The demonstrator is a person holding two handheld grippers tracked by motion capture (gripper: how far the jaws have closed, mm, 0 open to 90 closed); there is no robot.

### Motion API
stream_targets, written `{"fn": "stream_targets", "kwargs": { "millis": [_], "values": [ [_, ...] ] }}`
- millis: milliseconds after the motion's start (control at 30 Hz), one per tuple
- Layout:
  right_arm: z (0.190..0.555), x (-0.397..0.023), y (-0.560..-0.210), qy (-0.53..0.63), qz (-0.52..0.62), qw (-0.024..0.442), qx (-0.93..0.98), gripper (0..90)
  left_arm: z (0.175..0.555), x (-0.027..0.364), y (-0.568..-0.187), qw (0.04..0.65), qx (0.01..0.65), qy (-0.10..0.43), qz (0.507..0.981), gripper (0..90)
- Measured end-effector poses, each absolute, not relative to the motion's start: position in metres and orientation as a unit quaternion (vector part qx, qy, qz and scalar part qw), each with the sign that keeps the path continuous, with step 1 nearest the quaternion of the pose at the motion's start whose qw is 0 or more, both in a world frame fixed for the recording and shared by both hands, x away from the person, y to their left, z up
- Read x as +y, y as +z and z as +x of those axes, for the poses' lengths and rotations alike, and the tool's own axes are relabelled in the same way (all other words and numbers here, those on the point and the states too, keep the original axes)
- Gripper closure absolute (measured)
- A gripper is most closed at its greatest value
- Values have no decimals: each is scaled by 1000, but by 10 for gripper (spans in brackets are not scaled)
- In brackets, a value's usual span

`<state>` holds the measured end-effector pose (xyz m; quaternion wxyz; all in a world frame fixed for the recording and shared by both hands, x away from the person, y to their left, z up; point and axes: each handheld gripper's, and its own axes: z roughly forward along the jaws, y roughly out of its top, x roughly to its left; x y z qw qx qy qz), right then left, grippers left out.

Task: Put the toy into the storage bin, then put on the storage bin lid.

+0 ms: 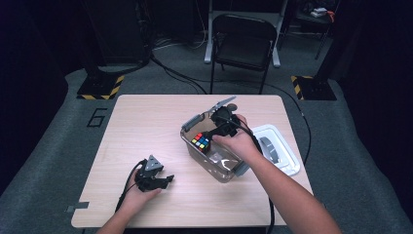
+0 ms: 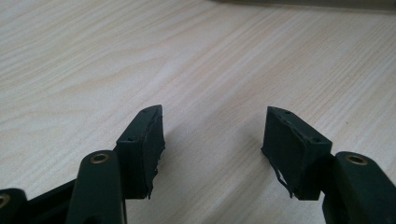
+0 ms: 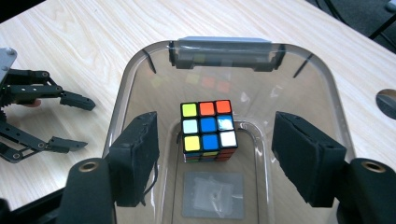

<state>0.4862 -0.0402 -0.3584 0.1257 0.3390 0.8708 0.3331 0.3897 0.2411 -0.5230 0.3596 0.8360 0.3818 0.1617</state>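
A scrambled colour cube (image 1: 200, 141) sits on the floor of a clear plastic box (image 1: 187, 139) with grey latches, right of the table's middle. In the right gripper view the cube (image 3: 208, 130) shows its top face of yellow, orange, blue and white squares. My right gripper (image 1: 214, 132) hangs over the box, and its pads (image 3: 140, 154) stand open well apart from the cube's sides (image 3: 214, 120). My left gripper (image 1: 168, 180) rests low on the wood near the front edge, open with nothing between its jaws (image 2: 215, 112).
A white lid (image 1: 277, 148) lies on the table just right of the box. The box has a grey latch (image 3: 224, 49) on its far wall and a square label (image 3: 212, 195) on its floor. A black chair (image 1: 243, 44) stands beyond the table.
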Motion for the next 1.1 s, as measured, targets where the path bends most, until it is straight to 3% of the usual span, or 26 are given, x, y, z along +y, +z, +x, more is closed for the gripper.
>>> {"fn": "stream_targets", "kwargs": {
  "millis": [1100],
  "values": [
    [478,-104,-333,340,373,163,847,326,389,241,-523,358,384,161,836,380]
  ]
}}
